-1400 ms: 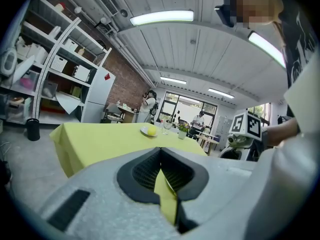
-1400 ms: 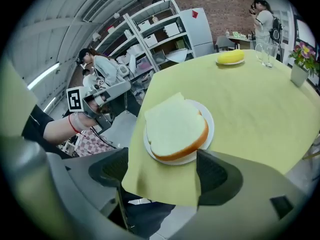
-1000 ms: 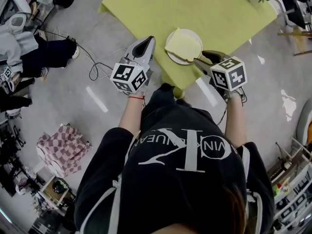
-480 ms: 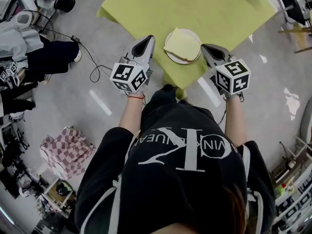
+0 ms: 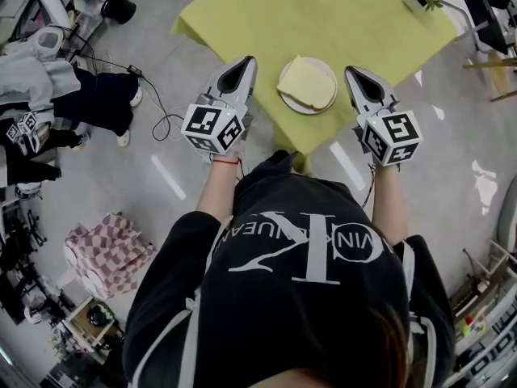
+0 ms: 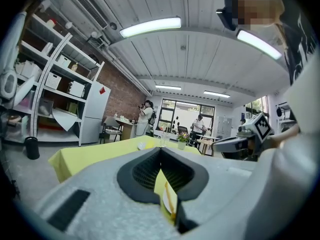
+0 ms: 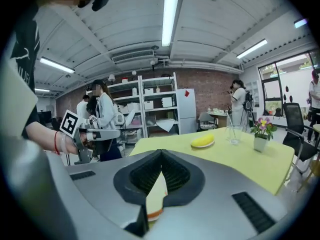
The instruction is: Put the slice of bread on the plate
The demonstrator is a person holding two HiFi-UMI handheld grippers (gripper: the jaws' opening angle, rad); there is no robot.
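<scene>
Slice of bread (image 5: pixel 307 82) flat on plate (image 5: pixel 300 108).
Looks light, soft, easily dented; best pinched gently at the crust edge. Left gripper (image 5: pixel 241 65) and right gripper (image 5: pixel 355 73) pressed together, empty.

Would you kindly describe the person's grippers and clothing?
The left claw and right claw are tapered grey shells with black ribbed pads, each carrying a white cube printed with black square markers. The person wears a black top with white lettering and a red band on the left wrist.
</scene>
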